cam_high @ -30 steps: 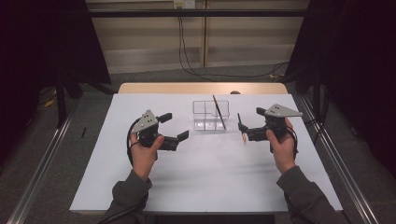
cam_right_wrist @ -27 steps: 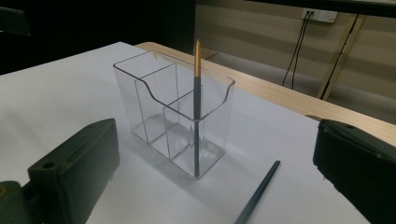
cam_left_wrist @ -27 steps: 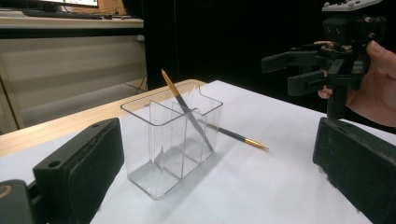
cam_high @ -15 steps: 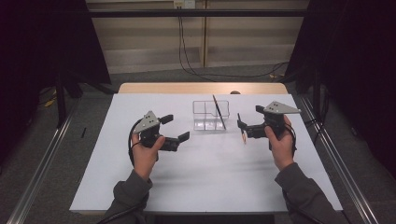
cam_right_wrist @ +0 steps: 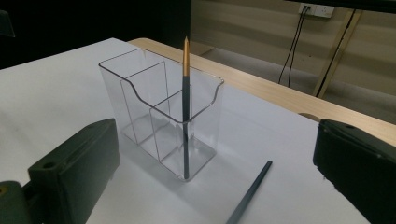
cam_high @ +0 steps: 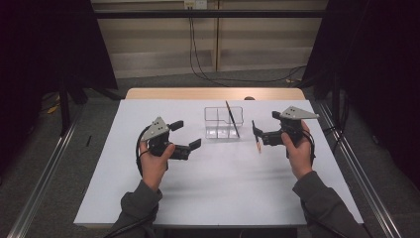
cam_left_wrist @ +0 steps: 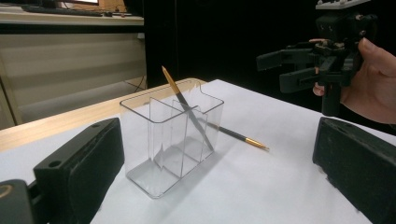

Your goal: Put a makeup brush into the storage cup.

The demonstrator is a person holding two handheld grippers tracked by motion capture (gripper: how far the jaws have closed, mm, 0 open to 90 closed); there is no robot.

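Note:
A clear plastic organizer (cam_high: pixel 220 124) (cam_left_wrist: pixel 161 149) (cam_right_wrist: pixel 140 100) with several compartments stands at the table's back centre. A dark pencil with a gold end (cam_high: pixel 232 119) (cam_left_wrist: pixel 187 108) (cam_right_wrist: pixel 185 102) leans upright in its right compartment. A second dark pencil (cam_high: pixel 257 139) (cam_left_wrist: pixel 238 136) (cam_right_wrist: pixel 250 193) lies flat on the white table just right of the organizer. My right gripper (cam_high: pixel 255 133) (cam_left_wrist: pixel 280 70) hovers open over that lying pencil. My left gripper (cam_high: pixel 188 134) is open and empty, held left of the organizer.
A white sheet (cam_high: pixel 218 188) covers the table, with a bare wooden strip (cam_high: pixel 163 93) along the far edge. Metal rails (cam_high: pixel 44 173) run along both sides of the table. Cables (cam_high: pixel 198 59) hang behind it.

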